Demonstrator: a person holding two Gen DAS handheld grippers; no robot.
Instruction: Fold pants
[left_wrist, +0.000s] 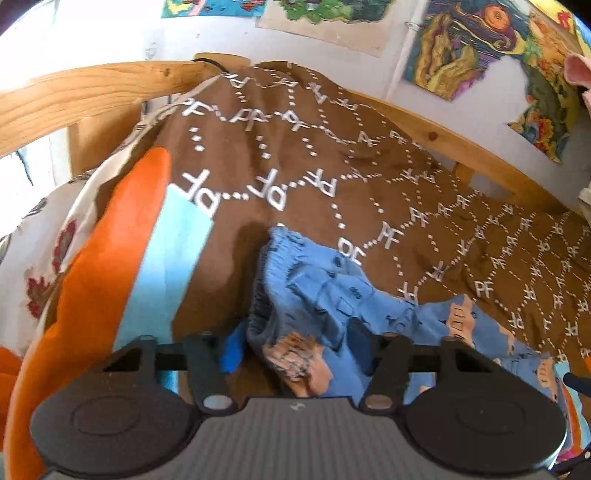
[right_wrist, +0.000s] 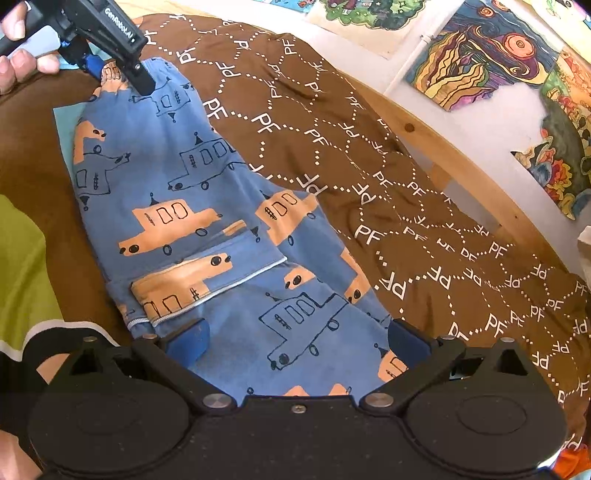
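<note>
Left tool (left_wrist: 295, 343) released around the pants (right_wrist: 207, 229) waistband; right tool (right_wrist: 295, 339) released, straddling the legs on the bedspread (right_wrist: 424, 192).

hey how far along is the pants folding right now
Early. Done: the blue pants lie lengthwise on the brown blanket, apparently with one leg over the other. In hand: the left gripper is at the waistband end and the right gripper is open over the leg end; neither clearly grips fabric. Left: folding them across their length, since they still lie long.
</note>
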